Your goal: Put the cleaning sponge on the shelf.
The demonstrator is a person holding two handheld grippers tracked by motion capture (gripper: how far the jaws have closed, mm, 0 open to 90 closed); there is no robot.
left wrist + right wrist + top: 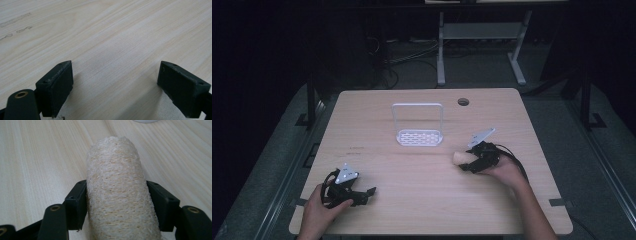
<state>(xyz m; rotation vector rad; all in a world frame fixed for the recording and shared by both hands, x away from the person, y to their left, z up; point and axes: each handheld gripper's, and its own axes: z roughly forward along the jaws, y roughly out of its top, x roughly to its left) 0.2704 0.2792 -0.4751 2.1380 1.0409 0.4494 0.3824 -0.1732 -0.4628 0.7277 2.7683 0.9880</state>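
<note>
Now the right gripper (116, 205) is clamping the loofah (117, 190); the rack (418, 125) at twelve o'clock is waiting, the left gripper (115, 85) gaping wide.

Legible text, labels, brands, numbers, signs: none. The wooden table (422, 175) bears only faint dark smudges near its left side, which cannot be read as writing. No marking can be read on the white rack (418, 125) or on the loofah roll (117, 192).
</note>
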